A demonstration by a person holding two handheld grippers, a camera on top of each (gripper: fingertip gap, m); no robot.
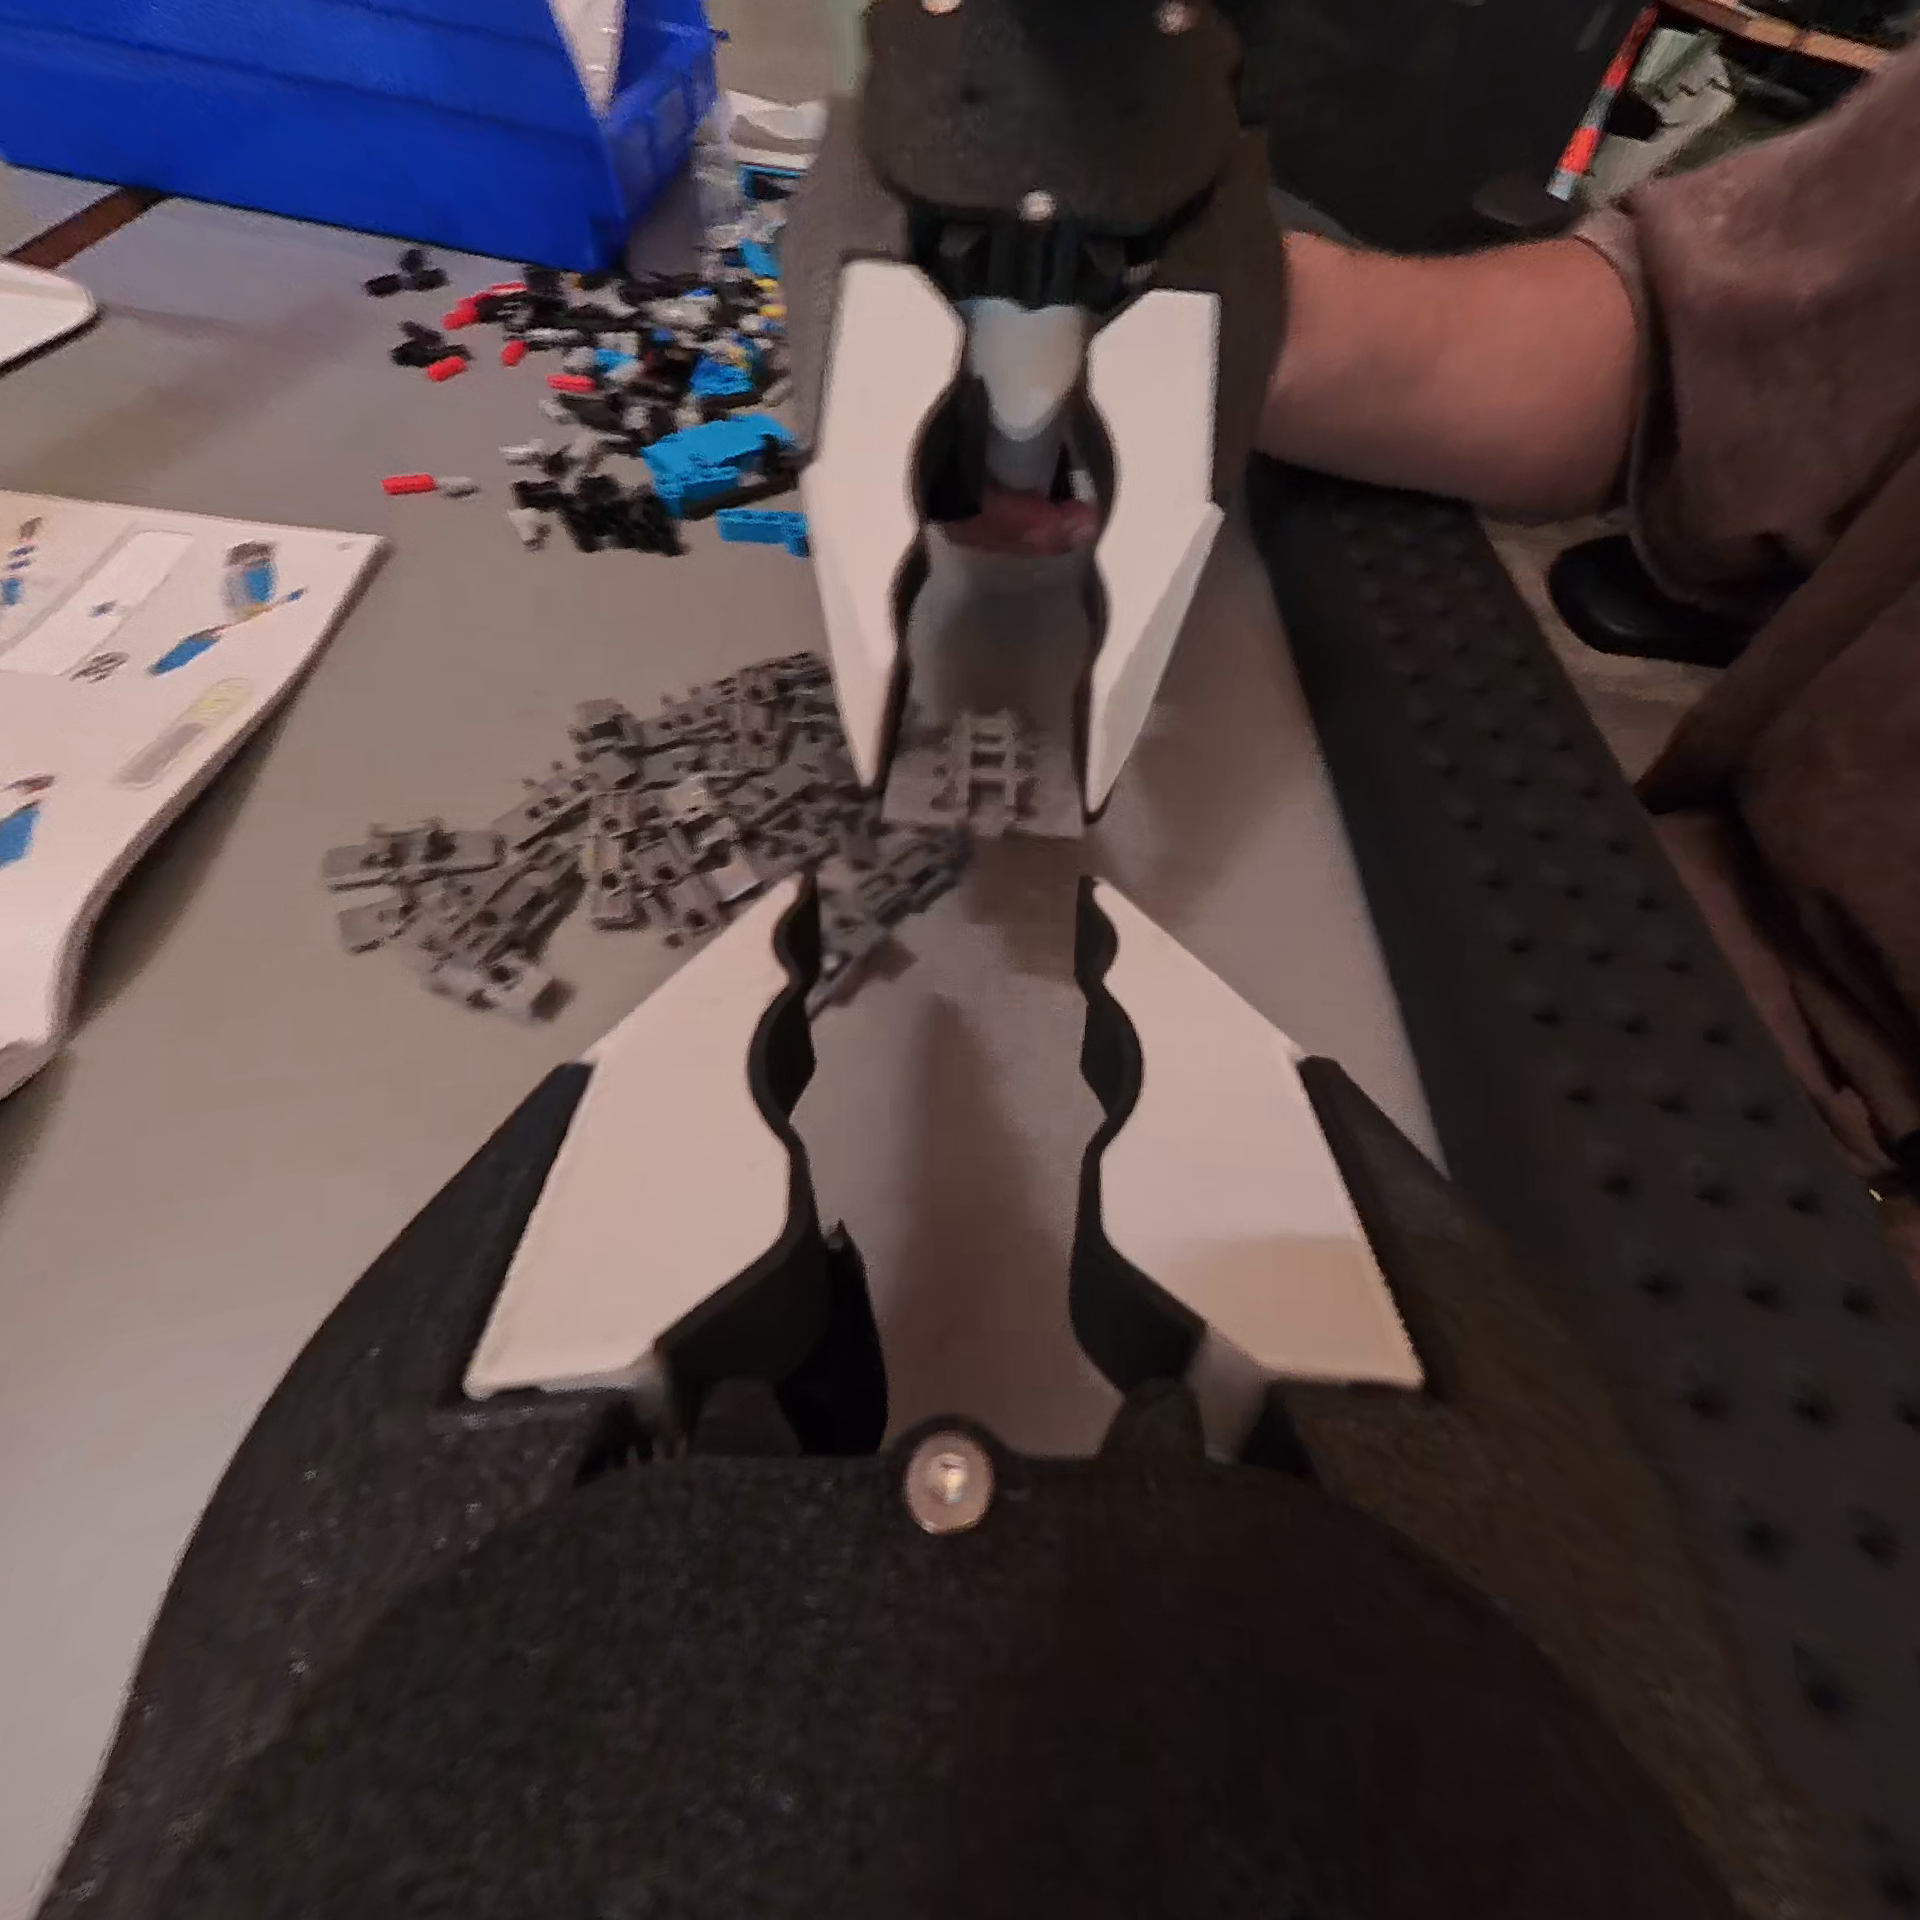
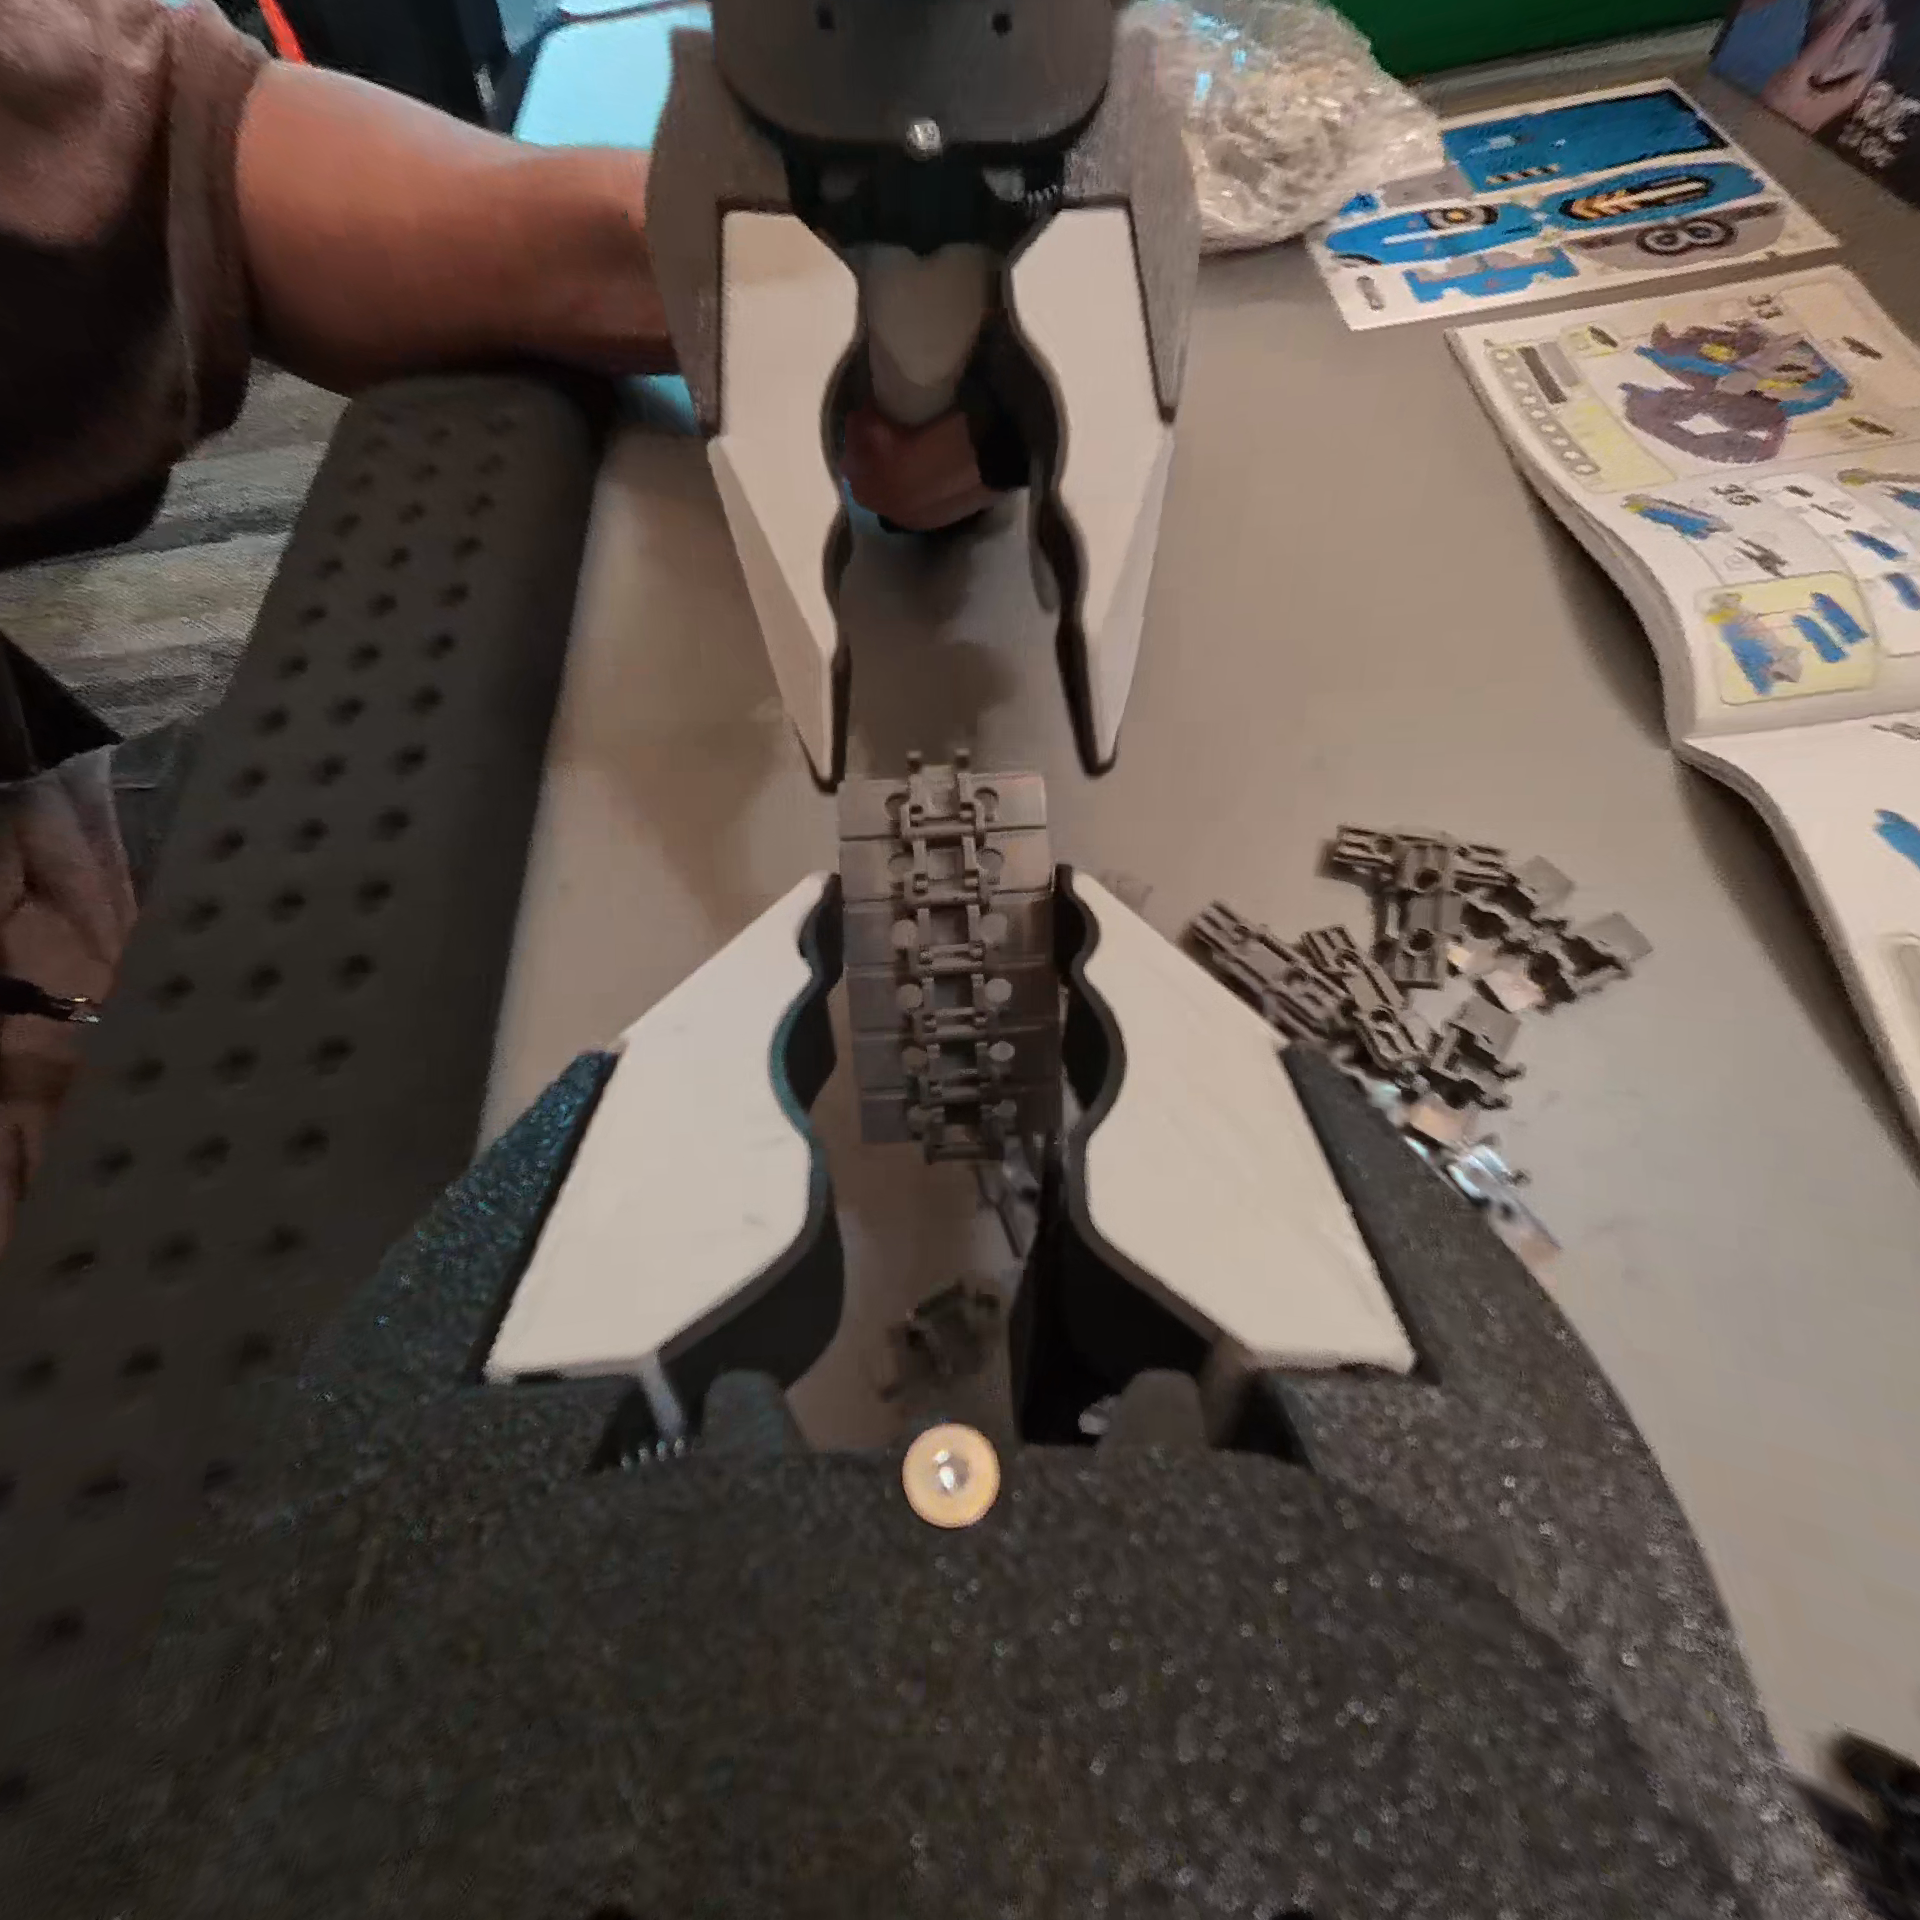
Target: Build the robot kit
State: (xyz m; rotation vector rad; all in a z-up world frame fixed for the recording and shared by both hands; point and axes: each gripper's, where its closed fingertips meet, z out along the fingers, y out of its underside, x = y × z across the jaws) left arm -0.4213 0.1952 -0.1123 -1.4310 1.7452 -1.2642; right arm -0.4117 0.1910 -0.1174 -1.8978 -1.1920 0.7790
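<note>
My right gripper [image 2: 948,881] is shut on a short strip of joined grey track links [image 2: 951,977] and holds it above the grey table [image 2: 1299,644]. The strip's far end sticks out past the fingertips. My left gripper [image 1: 945,883] is open and empty. It faces the right gripper [image 1: 982,816] tip to tip, a short gap from the strip's end [image 1: 977,779]. In the right wrist view the left gripper [image 2: 964,771] shows just beyond the strip, jaws apart. A pile of loose grey track links [image 1: 644,831] lies on the table beside both grippers; it also shows in the right wrist view [image 2: 1392,956].
A heap of black, blue and red bricks [image 1: 644,384] lies before a blue bin [image 1: 343,114]. An open instruction booklet [image 2: 1745,499], a sticker sheet [image 2: 1558,208] and a clear plastic bag [image 2: 1278,114] lie on the table. A black perforated mat [image 2: 312,831] edges the table. A person's forearm [image 1: 1455,374] shows. Both grippers' tips are close together, under 4 cm apart.
</note>
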